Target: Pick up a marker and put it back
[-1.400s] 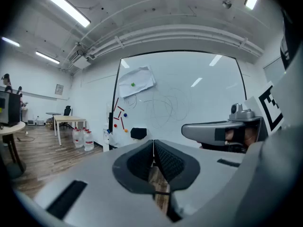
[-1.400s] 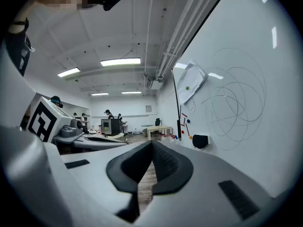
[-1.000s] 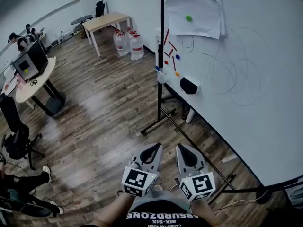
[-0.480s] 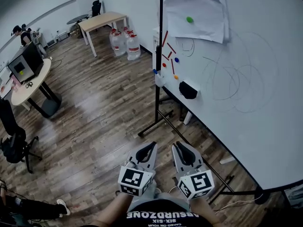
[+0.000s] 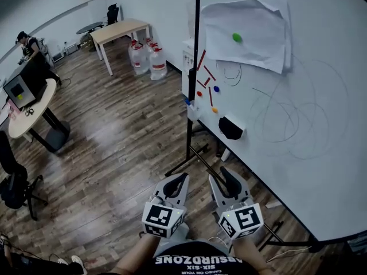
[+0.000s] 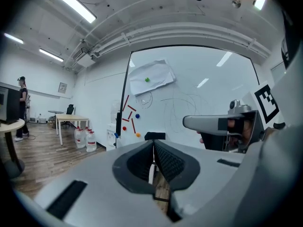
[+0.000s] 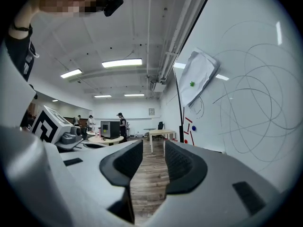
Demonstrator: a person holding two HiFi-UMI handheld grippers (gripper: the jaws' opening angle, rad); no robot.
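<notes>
Your right gripper (image 5: 219,175) has just been opening its jaws, with nothing between them. The left gripper (image 5: 176,179) is clenched and empty. The red marker (image 5: 200,60) hangs on the whiteboard (image 5: 321,171), well ahead of you, so square the spread jaws across its barrel before closing.

Wood floor (image 5: 114,136) is wide open left of the whiteboard (image 5: 309,165), with water jugs (image 5: 143,59) and a table (image 5: 117,30) well back by the wall. A black stand pole (image 5: 194,67) stands upright at the board's left edge, its legs (image 5: 176,168) spread on the floor. Eraser (image 5: 230,128), red markers (image 5: 210,96), round magnets (image 5: 216,89) and paper sheet (image 5: 246,22) crowd the board's upper left; the lower right face is bare.
</notes>
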